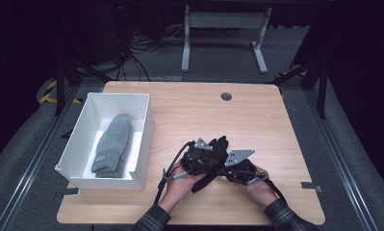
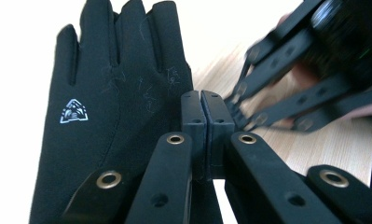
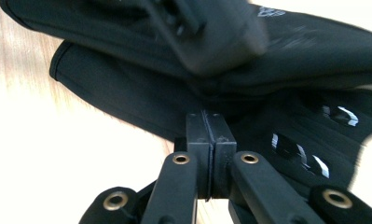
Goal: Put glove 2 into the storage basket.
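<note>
Two black gloves lie together at the table's front middle. The upper glove, with a small white logo, has its fingers pointing away from me. My left gripper is shut, its pads pinching that glove's edge. The lower glove, with shiny grip marks, lies partly under the first. My right gripper is shut with its tips pressed into the lower glove's fabric. The two grippers almost touch, one hand behind each.
A white box stands at the table's left and holds a pair of grey knitted mittens. A round grommet sits near the far edge. The table's front edge is close behind my hands.
</note>
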The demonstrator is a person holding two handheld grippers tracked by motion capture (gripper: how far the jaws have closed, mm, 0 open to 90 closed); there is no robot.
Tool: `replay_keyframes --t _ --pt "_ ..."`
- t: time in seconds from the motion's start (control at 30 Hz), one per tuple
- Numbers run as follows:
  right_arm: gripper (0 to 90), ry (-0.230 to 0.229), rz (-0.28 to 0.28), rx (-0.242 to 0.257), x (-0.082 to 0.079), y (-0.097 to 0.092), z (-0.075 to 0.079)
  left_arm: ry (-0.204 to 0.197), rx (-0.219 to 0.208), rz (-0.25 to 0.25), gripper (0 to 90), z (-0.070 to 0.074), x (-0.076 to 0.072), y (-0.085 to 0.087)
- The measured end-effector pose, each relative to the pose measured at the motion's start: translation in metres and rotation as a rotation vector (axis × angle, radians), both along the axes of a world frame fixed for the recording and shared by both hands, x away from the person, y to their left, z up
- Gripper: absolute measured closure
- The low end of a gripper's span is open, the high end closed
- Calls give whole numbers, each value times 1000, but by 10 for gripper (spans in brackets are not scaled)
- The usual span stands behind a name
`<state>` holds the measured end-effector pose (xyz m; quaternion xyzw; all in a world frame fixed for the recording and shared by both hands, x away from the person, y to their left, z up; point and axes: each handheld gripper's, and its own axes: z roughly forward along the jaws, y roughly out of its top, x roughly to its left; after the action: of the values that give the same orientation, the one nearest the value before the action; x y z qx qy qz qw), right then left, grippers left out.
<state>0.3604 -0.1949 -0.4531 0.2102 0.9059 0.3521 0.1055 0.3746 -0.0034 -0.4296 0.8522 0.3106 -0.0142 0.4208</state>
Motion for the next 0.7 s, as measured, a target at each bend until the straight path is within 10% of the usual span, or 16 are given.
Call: replay_keyframes --t 0.33,0.47,0.7 --pt "880 -32 -142 49 0 -61 15 13 119 -80 892 -18 -8 -19" --pt "745 -39 -218 60 5 -82 17 12 122 -96 873 -18 -9 -19" --pt "450 -30 -270 33 6 -94 7 -71 112 -101 516 0 -9 -6"
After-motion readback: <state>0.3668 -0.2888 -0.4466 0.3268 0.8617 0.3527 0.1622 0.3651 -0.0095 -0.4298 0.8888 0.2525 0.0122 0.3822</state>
